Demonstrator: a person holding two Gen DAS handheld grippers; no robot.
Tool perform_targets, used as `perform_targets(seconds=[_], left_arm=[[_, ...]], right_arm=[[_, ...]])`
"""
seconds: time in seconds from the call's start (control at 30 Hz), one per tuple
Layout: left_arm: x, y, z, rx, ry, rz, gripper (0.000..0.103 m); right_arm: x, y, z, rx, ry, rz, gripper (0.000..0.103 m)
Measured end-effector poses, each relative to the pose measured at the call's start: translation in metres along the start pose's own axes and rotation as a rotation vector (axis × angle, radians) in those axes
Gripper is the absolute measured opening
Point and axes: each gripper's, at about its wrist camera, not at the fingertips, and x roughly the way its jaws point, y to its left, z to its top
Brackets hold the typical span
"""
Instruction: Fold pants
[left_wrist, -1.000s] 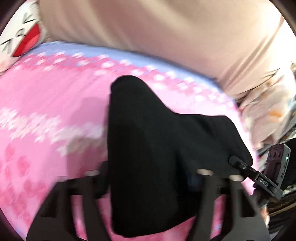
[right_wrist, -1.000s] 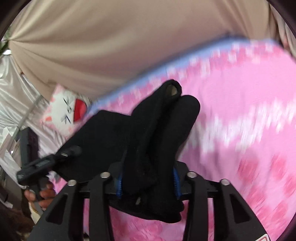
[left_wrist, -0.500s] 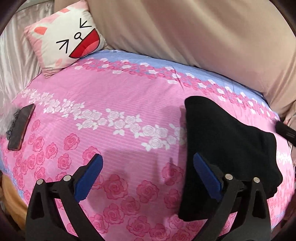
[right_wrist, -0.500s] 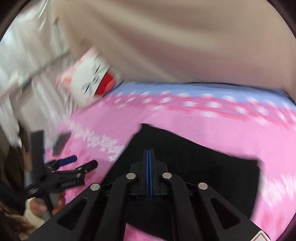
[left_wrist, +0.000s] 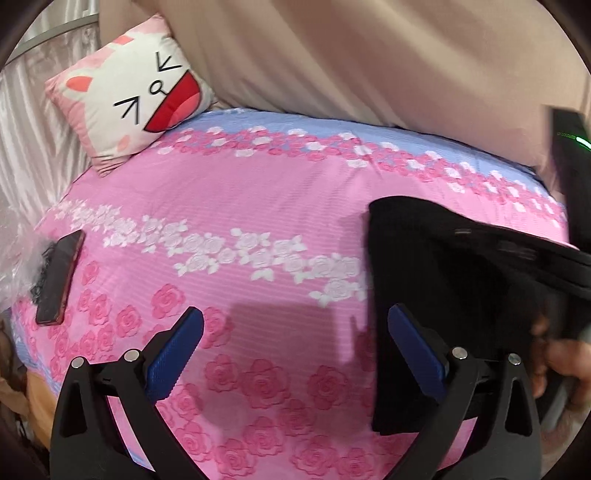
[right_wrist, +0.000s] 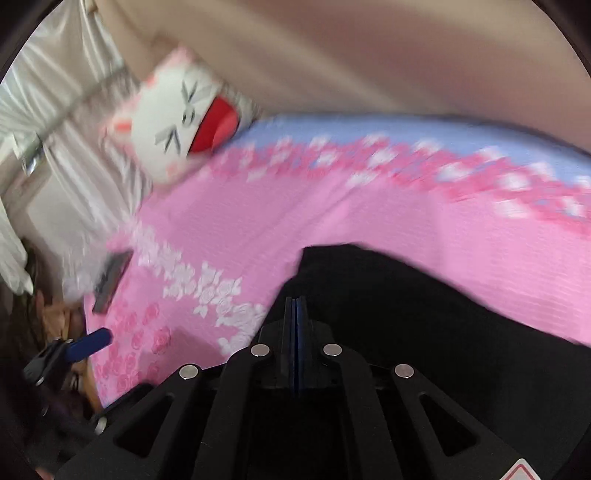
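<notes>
Two grippers hover over the bed. The left gripper (left_wrist: 295, 339) has its blue pads spread wide with nothing between them, its right finger overlapping the near edge of the black pants (left_wrist: 443, 266), which lie folded flat on the right side of the pink rose bedsheet (left_wrist: 240, 206). The right gripper (right_wrist: 296, 314) has its pads pressed together, empty, over the pants (right_wrist: 424, 314). A cat-face pillow (left_wrist: 140, 92) leans at the far left corner against a beige curtain (left_wrist: 351, 55). A dark phone (left_wrist: 59, 277) rests near the left edge.
</notes>
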Motion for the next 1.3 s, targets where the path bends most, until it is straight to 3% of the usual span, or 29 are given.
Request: perform_targets(seconds=[0.07,0.13,0.17,0.23,0.27,0.3,0.33,0.37,0.5,0.6,0.67,0.7,0.77,0.87,0.97,1.03,1.1,1.17,1.23,1.3], left_arm=[[-0.001,-0.01,0.002,0.011,-0.003,-0.028,0.098],[0.001,-0.024,0.003,0.028,0.0,-0.052,0.098],[0.004,-0.035,0.003,0.047,0.013,-0.066,0.098],[0.007,-0.051,0.002,0.072,0.034,-0.086,0.098],[0.007,-0.06,0.002,0.086,0.045,-0.103,0.098],[0.008,-0.067,0.0,0.093,0.05,-0.113,0.098],[0.008,-0.073,0.0,0.099,0.052,-0.121,0.098],[0.008,-0.081,-0.002,0.109,0.053,-0.127,0.098],[0.012,-0.104,-0.004,0.14,0.072,-0.121,0.098],[0.013,-0.119,-0.006,0.165,0.085,-0.107,0.098],[0.014,-0.126,-0.006,0.182,0.094,-0.084,0.098],[0.014,-0.129,-0.007,0.19,0.099,-0.073,0.098],[0.017,-0.133,-0.007,0.192,0.107,-0.062,0.098],[0.023,-0.136,-0.007,0.185,0.139,-0.046,0.098],[0.022,-0.137,-0.007,0.176,0.15,-0.045,0.098],[0.02,-0.138,-0.008,0.182,0.142,-0.043,0.098],[0.021,-0.142,-0.009,0.193,0.133,-0.035,0.098],[0.025,-0.148,-0.011,0.208,0.134,-0.014,0.098],[0.027,-0.154,-0.014,0.234,0.124,0.029,0.098],[0.027,-0.156,-0.015,0.248,0.117,0.045,0.098]], right_arm=[[-0.037,-0.041,-0.014,0.051,-0.039,-0.09,0.005],[-0.06,-0.088,-0.034,0.136,-0.002,-0.205,0.0],[-0.069,-0.115,-0.045,0.197,0.024,-0.191,0.0],[-0.101,-0.148,-0.062,0.35,-0.022,-0.05,0.002],[-0.12,-0.151,-0.068,0.381,-0.059,-0.037,0.017],[-0.132,-0.15,-0.071,0.383,-0.087,-0.061,0.047],[-0.145,-0.149,-0.075,0.377,-0.11,-0.098,0.061],[-0.153,-0.149,-0.08,0.372,-0.119,-0.123,0.067],[-0.148,-0.151,-0.101,0.384,-0.059,-0.029,0.065],[-0.132,-0.153,-0.106,0.371,-0.043,-0.086,0.062],[-0.13,-0.153,-0.107,0.376,-0.058,-0.077,0.066],[-0.128,-0.15,-0.107,0.362,-0.059,-0.068,0.059],[-0.125,-0.144,-0.105,0.309,-0.04,-0.027,0.024],[-0.124,-0.131,-0.1,0.236,-0.056,-0.035,0.014],[-0.154,-0.135,-0.095,0.263,-0.129,-0.001,0.012],[-0.176,-0.135,-0.097,0.248,-0.167,-0.055,0.012],[-0.176,-0.15,-0.107,0.281,-0.146,-0.09,0.012],[-0.154,-0.17,-0.122,0.329,-0.078,-0.121,0.021],[-0.149,-0.182,-0.132,0.402,-0.107,-0.049,0.022],[-0.162,-0.178,-0.128,0.413,-0.131,-0.072,0.025]])
